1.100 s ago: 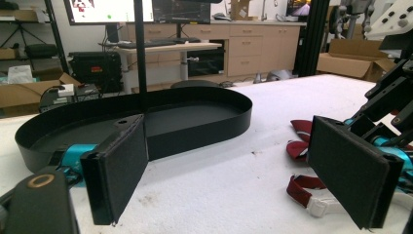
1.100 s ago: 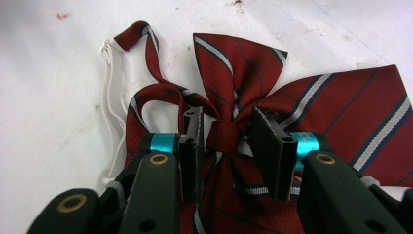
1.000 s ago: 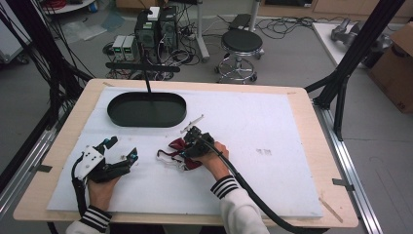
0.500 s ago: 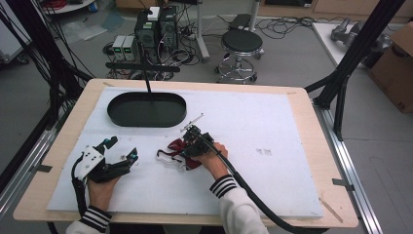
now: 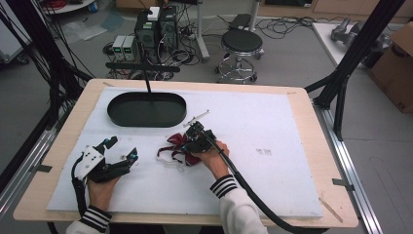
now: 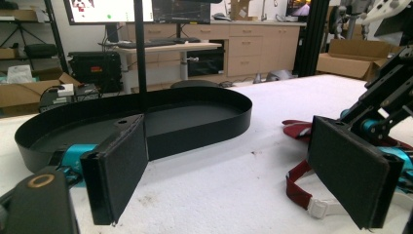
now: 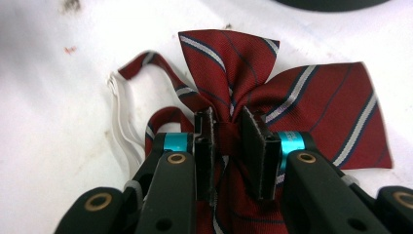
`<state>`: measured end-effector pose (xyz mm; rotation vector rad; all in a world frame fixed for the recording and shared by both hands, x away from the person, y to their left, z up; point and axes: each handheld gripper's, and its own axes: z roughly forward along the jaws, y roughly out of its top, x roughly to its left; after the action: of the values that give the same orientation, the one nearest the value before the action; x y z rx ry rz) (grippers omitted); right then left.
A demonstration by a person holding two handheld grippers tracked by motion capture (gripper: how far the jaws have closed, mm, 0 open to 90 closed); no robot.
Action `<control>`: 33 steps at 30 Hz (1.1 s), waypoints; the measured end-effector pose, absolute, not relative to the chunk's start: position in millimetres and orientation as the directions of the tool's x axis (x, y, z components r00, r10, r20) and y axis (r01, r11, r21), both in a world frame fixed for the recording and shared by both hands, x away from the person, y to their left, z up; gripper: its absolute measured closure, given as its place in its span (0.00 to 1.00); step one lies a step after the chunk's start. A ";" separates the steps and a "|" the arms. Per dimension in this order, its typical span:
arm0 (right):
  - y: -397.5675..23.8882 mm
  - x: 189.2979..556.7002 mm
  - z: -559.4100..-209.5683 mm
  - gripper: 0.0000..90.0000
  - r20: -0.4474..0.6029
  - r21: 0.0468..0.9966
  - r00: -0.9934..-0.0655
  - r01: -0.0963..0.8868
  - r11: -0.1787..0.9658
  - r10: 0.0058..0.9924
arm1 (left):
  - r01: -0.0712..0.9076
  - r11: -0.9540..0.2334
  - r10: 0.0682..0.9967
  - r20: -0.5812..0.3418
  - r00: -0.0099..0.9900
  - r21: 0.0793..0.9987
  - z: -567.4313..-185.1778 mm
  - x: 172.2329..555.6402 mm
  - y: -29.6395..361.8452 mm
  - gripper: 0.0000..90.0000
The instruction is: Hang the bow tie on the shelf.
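The striped red bow tie lies near the middle of the white tabletop, at about 5 o'clock from the black oval tray, its white strap trailing toward 9 o'clock. The right gripper pinches the tie's centre knot between its jaws. At 9 o'clock from the tie, the left gripper rests with jaws spread wide and empty.

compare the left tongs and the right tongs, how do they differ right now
The left tongs stand wide open with nothing between them; the right tongs are shut on the knot of the red striped bow tie. The left tongs sit apart from the bow tie, pointing toward the black oval tray; the right tongs are down on the bow tie itself. Both have black padded jaws with teal fittings and rest low over the white mat.
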<state>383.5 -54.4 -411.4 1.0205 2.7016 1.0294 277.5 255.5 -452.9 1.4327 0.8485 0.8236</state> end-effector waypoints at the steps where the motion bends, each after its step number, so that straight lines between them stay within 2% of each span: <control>1: -55.3 383.8 -410.3 0.84 0.155 0.628 -0.778 0.554 0.547 0.609 | 0.027 -0.015 0.877 0.000 0.480 1.000 -452.9 277.5 255.5 0.17; 19: -70.3 379.4 -379.1 0.84 0.169 0.819 -0.762 0.461 0.341 0.625 | 0.027 -0.013 0.877 -0.002 0.481 1.000 -452.9 277.6 255.8 0.17; 33: -83.6 378.7 -357.9 0.84 0.173 0.892 -0.750 0.394 0.221 0.639 | 0.028 -0.012 0.877 -0.004 0.480 1.000 -452.9 277.6 255.8 0.17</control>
<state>378.7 -83.6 -357.9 0.9789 2.2632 1.5428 277.6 255.8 -452.9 1.4303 0.8510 0.8205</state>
